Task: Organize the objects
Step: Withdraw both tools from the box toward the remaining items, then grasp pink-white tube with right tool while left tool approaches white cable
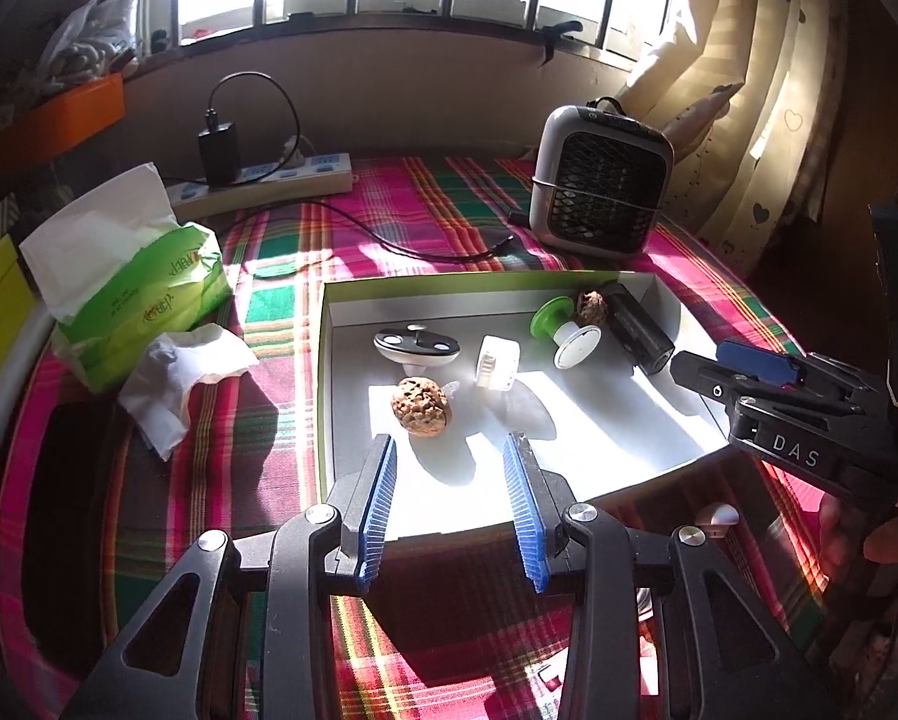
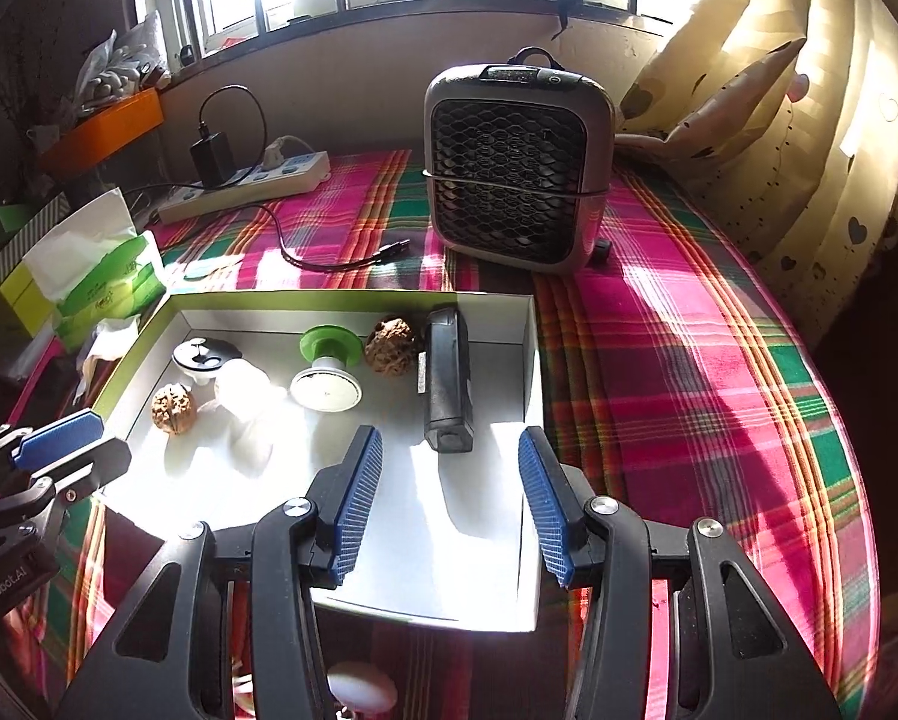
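A shallow white box with a green rim [image 1: 323,396] [image 2: 530,354] lies on the plaid cloth. It holds a walnut [image 1: 420,414] [image 2: 173,408], a white cap [image 1: 498,363] [image 2: 244,395], an oval black-and-white piece [image 1: 416,347] [image 2: 204,354], a green-and-white spool [image 1: 562,331] [image 2: 328,367], a second walnut [image 1: 590,306] [image 2: 390,349] and a black device [image 1: 638,331] [image 2: 446,384]. My left gripper [image 1: 452,450] [image 2: 59,450] hangs open just short of the near walnut. My right gripper [image 2: 449,441] [image 1: 749,372] is open, and its pads stand clear of the black device's near end.
A grey fan heater [image 1: 599,180] [image 2: 515,174] stands behind the box. A green tissue pack [image 1: 137,294] and a crumpled tissue [image 1: 179,378] lie to the left. A power strip [image 1: 269,180] with a charger and a loose cable runs along the back. Curtains hang on the right.
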Demonstrator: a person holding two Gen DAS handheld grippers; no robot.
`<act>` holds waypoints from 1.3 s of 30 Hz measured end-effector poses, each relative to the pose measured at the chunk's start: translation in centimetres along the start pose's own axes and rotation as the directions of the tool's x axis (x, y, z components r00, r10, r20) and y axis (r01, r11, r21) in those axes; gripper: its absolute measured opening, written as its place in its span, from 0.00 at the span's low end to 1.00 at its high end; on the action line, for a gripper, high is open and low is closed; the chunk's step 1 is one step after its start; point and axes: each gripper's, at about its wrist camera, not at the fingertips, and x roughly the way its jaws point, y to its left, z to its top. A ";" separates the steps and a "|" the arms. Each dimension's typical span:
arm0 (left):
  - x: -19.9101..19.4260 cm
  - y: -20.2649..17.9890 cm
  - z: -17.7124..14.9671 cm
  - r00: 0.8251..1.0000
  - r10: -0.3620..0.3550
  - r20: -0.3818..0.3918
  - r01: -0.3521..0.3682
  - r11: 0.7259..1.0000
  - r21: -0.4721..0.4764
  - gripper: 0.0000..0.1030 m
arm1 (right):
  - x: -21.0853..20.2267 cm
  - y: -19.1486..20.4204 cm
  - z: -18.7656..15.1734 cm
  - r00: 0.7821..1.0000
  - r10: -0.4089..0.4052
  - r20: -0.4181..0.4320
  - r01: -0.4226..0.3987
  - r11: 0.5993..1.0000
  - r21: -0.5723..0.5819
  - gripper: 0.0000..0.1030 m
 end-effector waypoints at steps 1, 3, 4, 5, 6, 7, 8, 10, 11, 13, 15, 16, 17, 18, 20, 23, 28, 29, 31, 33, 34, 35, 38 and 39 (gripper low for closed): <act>-0.3 -0.1 -0.2 1.000 -0.004 0.003 0.004 1.000 0.003 0.33 | -0.3 0.1 -0.2 1.000 -0.001 0.005 0.001 1.000 -0.004 0.47; -0.9 -0.2 -0.5 1.000 -0.010 0.008 0.010 1.000 0.005 0.33 | -1.0 0.2 -0.7 1.000 -0.001 0.018 0.001 1.000 -0.007 0.47; -1.1 -0.2 -0.7 1.000 -0.015 0.009 0.015 1.000 0.007 0.33 | -1.3 0.3 -0.8 1.000 0.005 0.023 -0.005 1.000 -0.008 0.47; -1.4 -0.3 -0.9 1.000 -0.018 0.012 0.018 1.000 0.006 0.33 | -1.7 0.3 -1.0 1.000 0.012 0.028 -0.012 1.000 -0.010 0.47; -1.7 -0.3 -1.1 1.000 -0.025 0.016 0.025 1.000 0.007 0.33 | -2.0 0.4 -1.1 0.999 0.014 0.032 -0.014 1.000 -0.014 0.47; -2.0 -0.3 -1.3 0.999 -0.031 0.017 0.031 0.999 0.009 0.33 | -2.3 0.5 -1.3 0.999 0.013 0.037 -0.012 1.000 -0.017 0.47; -2.2 -0.3 -1.5 0.999 -0.035 0.018 0.035 0.999 0.006 0.33 | -2.7 0.5 -1.5 0.999 0.014 0.045 -0.013 1.000 -0.019 0.47; -2.5 -0.3 -2.0 0.999 -0.048 0.016 0.048 0.999 0.002 0.33 | -3.5 0.6 -2.0 0.998 0.026 0.057 -0.025 0.999 -0.019 0.47; -2.7 -0.3 -2.3 0.998 -0.054 0.013 0.054 0.999 -0.002 0.33 | -3.8 0.6 -2.3 0.998 0.034 0.059 -0.033 0.999 -0.021 0.47; -2.9 -0.2 -2.8 0.998 -0.058 0.010 0.058 0.998 -0.002 0.33 | -4.3 0.9 -3.0 0.997 0.051 0.054 -0.049 0.998 -0.034 0.47; -3.1 -0.3 -3.4 0.998 -0.067 0.006 0.067 0.998 -0.002 0.33 | -4.8 1.3 -3.7 0.996 0.073 0.052 -0.070 0.996 -0.050 0.47; -3.2 -0.4 -3.6 0.997 -0.074 0.004 0.074 0.997 -0.001 0.33 | -5.1 1.5 -4.0 0.995 0.088 0.055 -0.085 0.995 -0.058 0.47; -3.2 -0.4 -3.9 0.997 -0.080 0.000 0.080 0.997 0.002 0.33 | -5.5 1.7 -4.5 0.993 0.106 0.059 -0.102 0.992 -0.068 0.47; -3.3 -0.5 -4.2 0.997 -0.082 -0.005 0.082 0.997 0.003 0.33 | -5.7 1.9 -4.8 0.991 0.120 0.061 -0.116 0.990 -0.076 0.47; -3.3 -0.5 -4.8 0.996 -0.089 -0.014 0.089 0.996 0.005 0.33 | -6.1 2.3 -5.5 0.986 0.157 0.052 -0.152 0.984 -0.089 0.47; -3.5 -0.2 -5.4 0.996 -0.088 -0.021 0.088 0.996 -0.001 0.33 | -6.5 3.0 -6.6 0.977 0.211 0.037 -0.206 0.972 -0.111 0.47; -3.6 0.2 -6.1 0.996 -0.086 -0.031 0.085 0.996 -0.011 0.33 | -6.4 4.0 -8.3 0.962 0.274 0.000 -0.271 0.951 -0.149 0.47; -3.7 0.2 -6.3 0.996 -0.085 -0.032 0.084 0.996 -0.010 0.33 | -6.5 4.3 -8.6 0.957 0.291 -0.005 -0.288 0.945 -0.159 0.47; -3.8 0.2 -6.5 0.996 -0.086 -0.032 0.086 0.996 -0.009 0.33 | -6.6 4.8 -9.1 0.948 0.318 -0.014 -0.316 0.931 -0.181 0.47; -3.9 0.4 -6.7 0.996 -0.087 -0.029 0.086 0.996 -0.016 0.33 | -6.7 5.4 -9.5 0.941 0.337 -0.023 -0.334 0.920 -0.205 0.47; -3.9 0.4 -6.9 0.996 -0.087 -0.032 0.086 0.996 -0.019 0.33 | -6.6 5.7 -9.7 0.940 0.340 -0.030 -0.338 0.916 -0.214 0.47; -3.9 0.5 -7.0 0.996 -0.084 -0.036 0.083 0.996 -0.023 0.33 | -6.5 6.0 -9.9 0.940 0.338 -0.035 -0.337 0.915 -0.220 0.47; -3.7 0.7 -7.4 0.995 -0.086 -0.047 0.085 0.996 -0.027 0.33 | -6.2 6.4 -10.3 0.938 0.343 -0.051 -0.345 0.910 -0.230 0.47; -3.8 0.8 -7.4 0.995 -0.086 -0.046 0.085 0.996 -0.028 0.33 | -6.1 6.5 -10.4 0.939 0.340 -0.055 -0.344 0.910 -0.231 0.47</act>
